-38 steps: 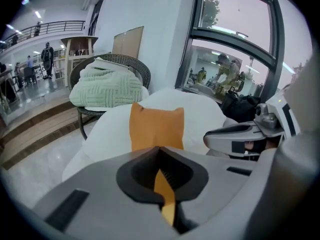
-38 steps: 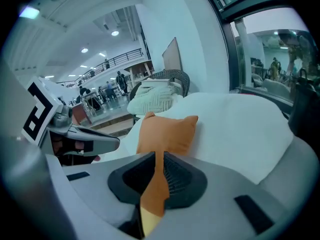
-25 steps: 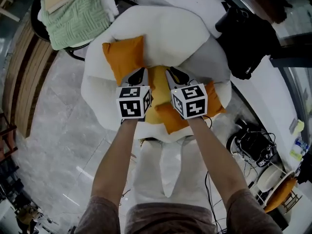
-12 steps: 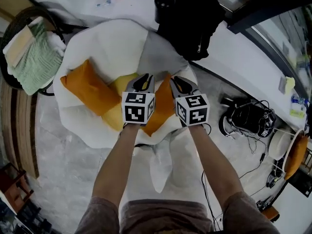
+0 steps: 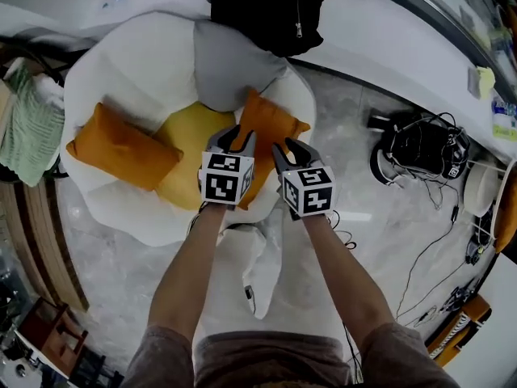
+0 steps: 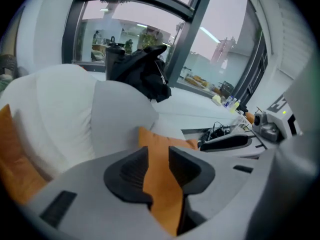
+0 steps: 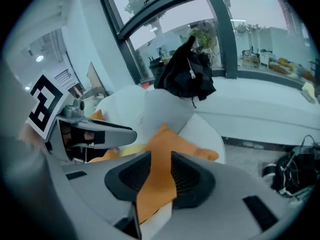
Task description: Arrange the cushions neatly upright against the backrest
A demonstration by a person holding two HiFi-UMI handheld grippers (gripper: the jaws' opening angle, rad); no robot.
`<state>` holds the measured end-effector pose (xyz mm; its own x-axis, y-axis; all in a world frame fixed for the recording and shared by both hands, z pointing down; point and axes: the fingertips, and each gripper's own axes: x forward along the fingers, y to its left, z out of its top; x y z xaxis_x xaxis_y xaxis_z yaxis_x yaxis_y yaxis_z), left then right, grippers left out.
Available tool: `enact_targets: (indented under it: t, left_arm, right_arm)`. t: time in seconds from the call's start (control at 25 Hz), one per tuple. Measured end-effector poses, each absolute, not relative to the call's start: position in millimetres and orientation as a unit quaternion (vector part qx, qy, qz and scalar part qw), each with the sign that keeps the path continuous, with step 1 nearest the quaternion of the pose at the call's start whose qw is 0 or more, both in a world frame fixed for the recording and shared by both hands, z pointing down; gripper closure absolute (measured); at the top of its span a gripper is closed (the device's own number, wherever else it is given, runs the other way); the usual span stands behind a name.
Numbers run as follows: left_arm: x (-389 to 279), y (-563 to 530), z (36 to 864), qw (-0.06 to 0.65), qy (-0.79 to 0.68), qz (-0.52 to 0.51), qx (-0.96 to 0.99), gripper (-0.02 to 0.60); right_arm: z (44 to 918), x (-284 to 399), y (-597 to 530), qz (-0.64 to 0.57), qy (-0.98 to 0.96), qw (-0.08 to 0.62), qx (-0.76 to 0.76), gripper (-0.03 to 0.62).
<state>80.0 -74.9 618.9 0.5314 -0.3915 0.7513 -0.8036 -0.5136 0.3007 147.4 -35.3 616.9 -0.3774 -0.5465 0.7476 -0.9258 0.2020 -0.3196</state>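
An orange cushion leans at the right of the white armchair, its top against a grey back cushion. My left gripper and right gripper sit side by side at its near edge. Both sets of jaws have just been opening, with the orange cushion still between the pads of each. A yellow cushion lies in the middle of the seat. A second orange cushion lies flat at the left.
A black jacket is draped on the ledge behind the armchair. A green blanket sits on a chair at the left. Cables and a black device lie on the floor at the right. White fabric trails below the seat.
Both grippers carried the right-hand orange cushion from the seat front up and right, onto the grey back cushion. Their jaws have widened. The view has swung left to right.
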Motion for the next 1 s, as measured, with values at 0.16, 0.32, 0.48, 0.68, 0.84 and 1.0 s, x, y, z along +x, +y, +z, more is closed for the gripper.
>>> enact_targets:
  t: [0.16, 0.32, 0.48, 0.68, 0.84, 1.0]
  left_arm:
    - [83.8, -56.1, 664.6, 0.340, -0.350, 0.332, 0.807, 0.456]
    - [89.4, -61.3, 683.6, 0.340, -0.360, 0.309, 0.812, 0.451]
    - [88.7, -63.7, 686.2, 0.339, -0.365, 0.306, 0.811, 0.451]
    - [91.6, -54.2, 687.9, 0.392, -0.361, 0.307, 0.789, 0.563]
    - [86.4, -51.7, 682.4, 0.404, -0.362, 0.309, 0.781, 0.574]
    - [72.9, -52.2, 666.6, 0.413, -0.383, 0.301, 0.769, 0.574]
  right_arm:
    - [663.8, 146.9, -9.8, 0.410, -0.713, 0.261, 0.505, 0.459]
    - [681.3, 149.9, -16.0, 0.403, -0.716, 0.249, 0.513, 0.457]
    - [684.2, 148.9, -19.3, 0.408, -0.722, 0.239, 0.505, 0.457]
    - [686.1, 150.5, -12.9, 0.435, -0.717, 0.230, 0.495, 0.546]
    - [680.4, 144.4, -11.9, 0.439, -0.728, 0.238, 0.469, 0.571]
    - [669.2, 132.5, -16.1, 0.427, -0.753, 0.233, 0.443, 0.571]
